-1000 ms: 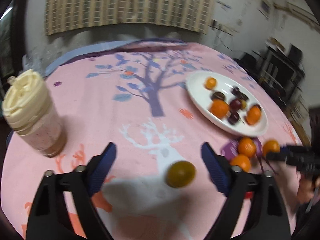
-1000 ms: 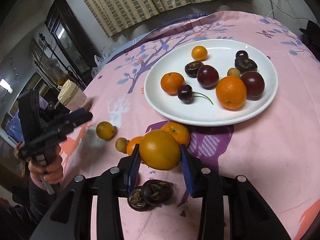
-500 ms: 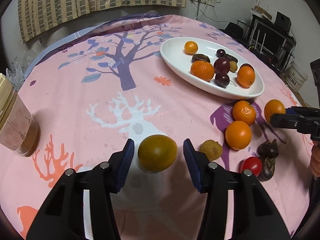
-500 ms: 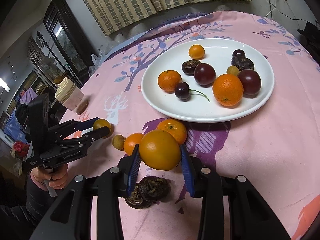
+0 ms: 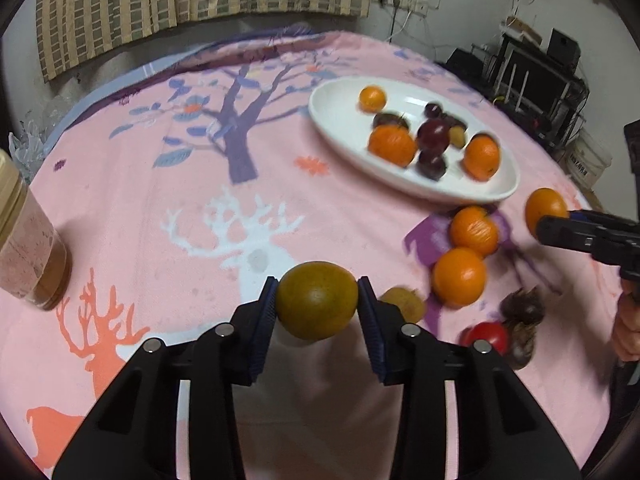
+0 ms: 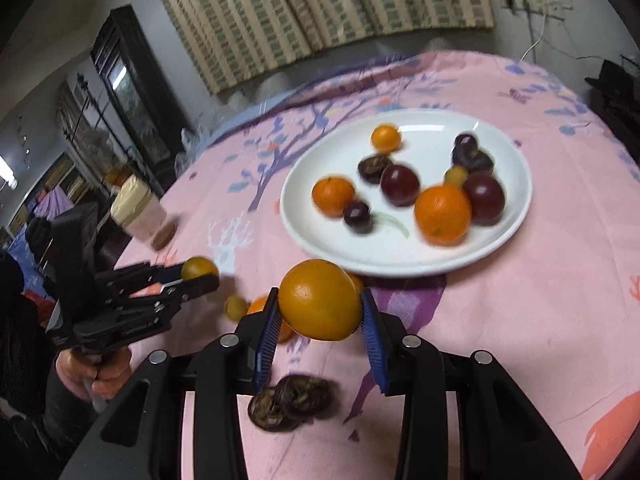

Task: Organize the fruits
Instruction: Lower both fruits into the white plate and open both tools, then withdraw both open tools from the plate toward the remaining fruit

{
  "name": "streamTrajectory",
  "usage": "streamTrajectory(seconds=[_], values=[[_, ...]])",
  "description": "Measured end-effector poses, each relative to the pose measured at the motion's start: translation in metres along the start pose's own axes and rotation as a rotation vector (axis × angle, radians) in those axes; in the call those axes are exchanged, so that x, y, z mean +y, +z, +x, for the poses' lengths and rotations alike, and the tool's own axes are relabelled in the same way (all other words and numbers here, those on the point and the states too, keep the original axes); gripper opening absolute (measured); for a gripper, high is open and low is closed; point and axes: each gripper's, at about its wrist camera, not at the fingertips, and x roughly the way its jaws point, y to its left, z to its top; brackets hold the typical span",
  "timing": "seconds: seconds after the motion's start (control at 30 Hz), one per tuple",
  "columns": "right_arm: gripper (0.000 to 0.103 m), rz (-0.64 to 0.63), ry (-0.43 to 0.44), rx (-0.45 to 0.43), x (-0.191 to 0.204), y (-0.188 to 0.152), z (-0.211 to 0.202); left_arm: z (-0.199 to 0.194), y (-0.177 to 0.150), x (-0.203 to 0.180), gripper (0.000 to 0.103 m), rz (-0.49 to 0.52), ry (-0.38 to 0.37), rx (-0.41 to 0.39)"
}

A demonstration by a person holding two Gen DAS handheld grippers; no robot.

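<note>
My left gripper (image 5: 317, 300) has its jaws closing on a greenish-yellow round fruit (image 5: 317, 300), and both blue pads touch its sides just above the pink cloth. The right wrist view shows that gripper (image 6: 200, 274) from the side with the same fruit (image 6: 198, 268) at its tips. My right gripper (image 6: 320, 304) is shut on an orange (image 6: 320, 300), held above the cloth in front of the white plate (image 6: 420, 256). The plate (image 5: 340, 120) carries several oranges, dark plums and smaller fruits.
Loose on the cloth lie two oranges (image 5: 460, 276), a small brownish fruit (image 5: 404, 302), a red tomato (image 5: 484, 336) and dark wrinkled fruits (image 6: 292, 400). A cream-lidded jar (image 5: 24, 232) stands at the left edge. A person's hand (image 6: 100, 372) grips the left handle.
The left gripper came down over the greenish-yellow fruit and its jaws narrowed from wide apart until the pads met it. The right gripper kept hold of its orange.
</note>
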Motion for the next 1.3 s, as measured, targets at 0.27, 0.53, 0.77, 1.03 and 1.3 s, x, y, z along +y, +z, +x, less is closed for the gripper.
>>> streamTrajectory(seconds=[0.27, 0.53, 0.77, 1.03, 1.3], values=[[0.039, 0.101, -0.156, -0.197, -0.032, 0.035, -0.001, 0.006, 0.081, -0.042, 0.039, 0.012, -0.059, -0.097], [0.039, 0.12, -0.224, -0.157, -0.064, 0.067, 0.044, 0.063, 0.147, -0.059, 0.039, -0.004, 0.004, -0.081], [0.062, 0.112, -0.218, -0.17, -0.063, 0.067, 0.039, 0.064, 0.147, -0.062, 0.089, -0.016, 0.047, -0.108], [0.072, 0.046, -0.172, -0.227, -0.027, 0.042, 0.0, -0.02, 0.091, -0.047, 0.098, -0.042, 0.025, -0.192], [0.072, 0.089, -0.067, -0.123, -0.007, -0.004, -0.006, -0.048, 0.009, -0.014, 0.098, -0.141, 0.029, -0.207]])
